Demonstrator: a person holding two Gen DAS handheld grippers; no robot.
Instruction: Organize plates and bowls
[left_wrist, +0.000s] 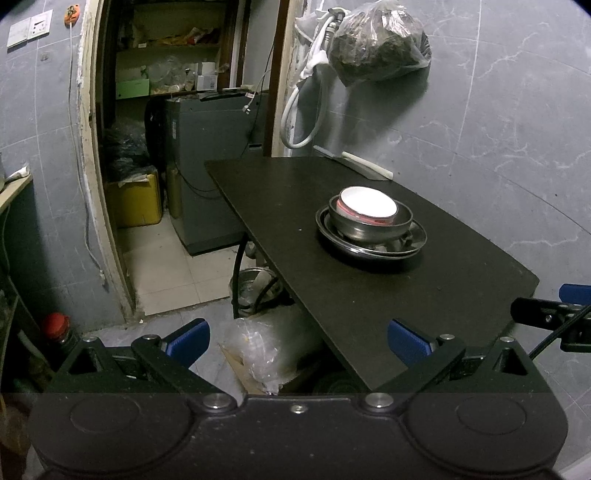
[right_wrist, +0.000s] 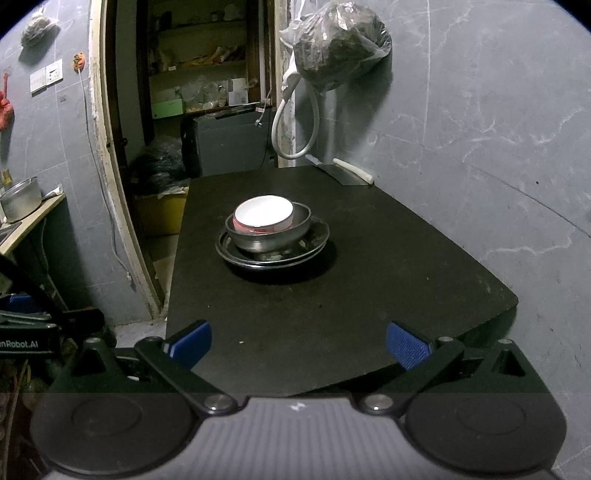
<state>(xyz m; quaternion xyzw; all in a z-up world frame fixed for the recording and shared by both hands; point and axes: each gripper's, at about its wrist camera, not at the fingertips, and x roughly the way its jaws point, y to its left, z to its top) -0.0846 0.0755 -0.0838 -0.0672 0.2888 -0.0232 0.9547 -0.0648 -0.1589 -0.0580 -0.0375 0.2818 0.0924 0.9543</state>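
On the black table (left_wrist: 369, 295) (right_wrist: 369, 295) stands one stack: a white bowl (left_wrist: 368, 201) (right_wrist: 264, 212) with a red outside sits inside a steel bowl (left_wrist: 369, 227) (right_wrist: 269, 238), which rests on dark steel plates (left_wrist: 413, 245) (right_wrist: 317, 236). My left gripper (left_wrist: 298, 339) is open and empty, held off the table's near left corner. My right gripper (right_wrist: 298, 341) is open and empty over the near table edge, well short of the stack. The right gripper's fingers (left_wrist: 546, 314) show at the right edge of the left wrist view.
A cleaver with a white handle (left_wrist: 365, 166) (right_wrist: 351, 171) lies at the far table edge by the wall. A bagged bundle (left_wrist: 380, 44) (right_wrist: 340, 44) and a white hose (left_wrist: 303, 110) hang above it. Left of the table are a doorway, a grey cabinet (left_wrist: 210, 166), floor clutter and a plastic bag (left_wrist: 266, 347).
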